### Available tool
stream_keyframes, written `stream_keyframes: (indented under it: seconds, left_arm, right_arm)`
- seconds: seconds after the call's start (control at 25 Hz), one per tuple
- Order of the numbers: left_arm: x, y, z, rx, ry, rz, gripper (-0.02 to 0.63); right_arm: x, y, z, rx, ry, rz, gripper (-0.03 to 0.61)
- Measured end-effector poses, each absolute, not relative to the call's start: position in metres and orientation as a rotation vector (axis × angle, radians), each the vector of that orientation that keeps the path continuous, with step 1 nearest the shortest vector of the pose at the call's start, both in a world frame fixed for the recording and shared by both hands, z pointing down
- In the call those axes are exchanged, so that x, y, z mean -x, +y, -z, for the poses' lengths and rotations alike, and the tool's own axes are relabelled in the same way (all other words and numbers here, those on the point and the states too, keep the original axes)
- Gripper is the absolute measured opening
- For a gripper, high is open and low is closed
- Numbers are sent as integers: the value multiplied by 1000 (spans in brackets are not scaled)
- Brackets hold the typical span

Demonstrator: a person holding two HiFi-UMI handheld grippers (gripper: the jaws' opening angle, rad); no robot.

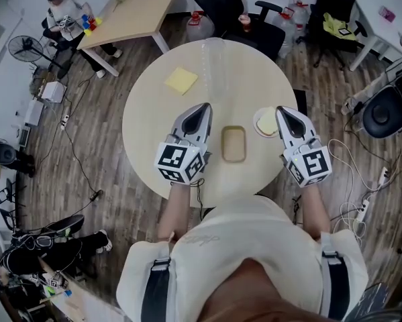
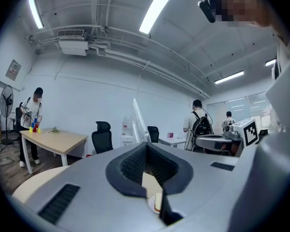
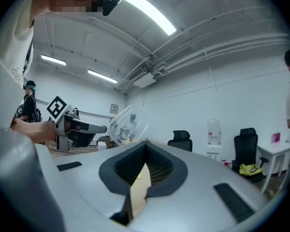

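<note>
Left gripper [image 1: 204, 107]: jaws closed tip to tip, empty, just left of the tray [image 1: 233, 144].
Right gripper [image 1: 281, 111]: jaws closed, empty, tips at the plate [image 1: 262, 123] edge.
Why: the 2 flank the tray, likely a level resting pose.
Edges: the tray lies near the table [image 1: 147, 123] front rim.
Room: note [image 1: 181, 80] and clear box [image 1: 214, 56] lie well apart, beyond.

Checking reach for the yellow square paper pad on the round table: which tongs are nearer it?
Left. The left tongs lie a short way to the near right of the yellow square paper pad; the right tongs are farther off, tips beside the round white dish.
</note>
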State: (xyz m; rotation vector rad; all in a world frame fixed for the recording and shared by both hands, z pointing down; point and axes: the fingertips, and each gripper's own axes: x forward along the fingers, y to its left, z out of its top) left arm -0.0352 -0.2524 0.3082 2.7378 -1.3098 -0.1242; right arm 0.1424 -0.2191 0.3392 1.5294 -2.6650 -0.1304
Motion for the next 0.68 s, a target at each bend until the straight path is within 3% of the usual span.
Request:
stream_keyframes:
  seconds: [0.68]
  left_arm:
    - [37,-246,-322,-2718,-1293,113,17]
  right_arm:
    - [-136,-212,-342,-1489,-2661,131,5]
